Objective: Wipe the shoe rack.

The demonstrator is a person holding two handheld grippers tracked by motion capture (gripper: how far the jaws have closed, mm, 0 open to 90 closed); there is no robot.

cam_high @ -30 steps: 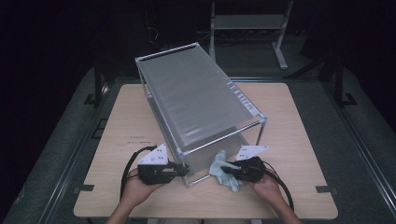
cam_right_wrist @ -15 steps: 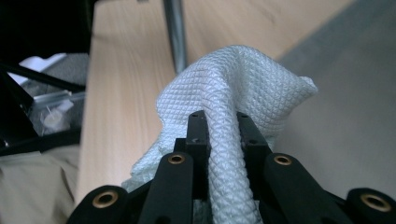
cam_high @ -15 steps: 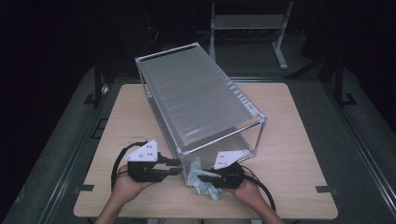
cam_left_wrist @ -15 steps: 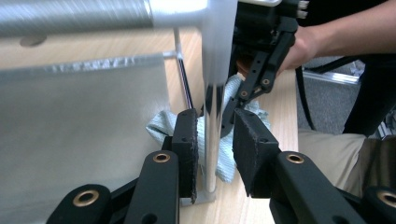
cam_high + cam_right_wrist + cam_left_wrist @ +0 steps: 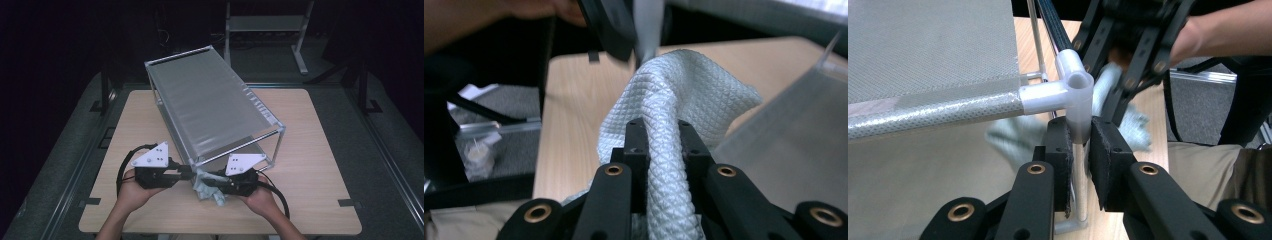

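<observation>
Right gripper clamped on quilted white cloth, bunched against the frame's near corner. Left gripper just reclosed, pads pinching the white corner post of the mesh-walled frame, tilted on the wooden table. Cloth blurred behind the post; no lettering readable.

A light wooden table stands on dark grey carpeted flooring. Black tape marks sit near its front corners. Beyond its far edge, in the dark background, stands a pale metal rack with a shelf and splayed legs. A small pale object, too blurred to identify, lies on the flooring beside the table.
</observation>
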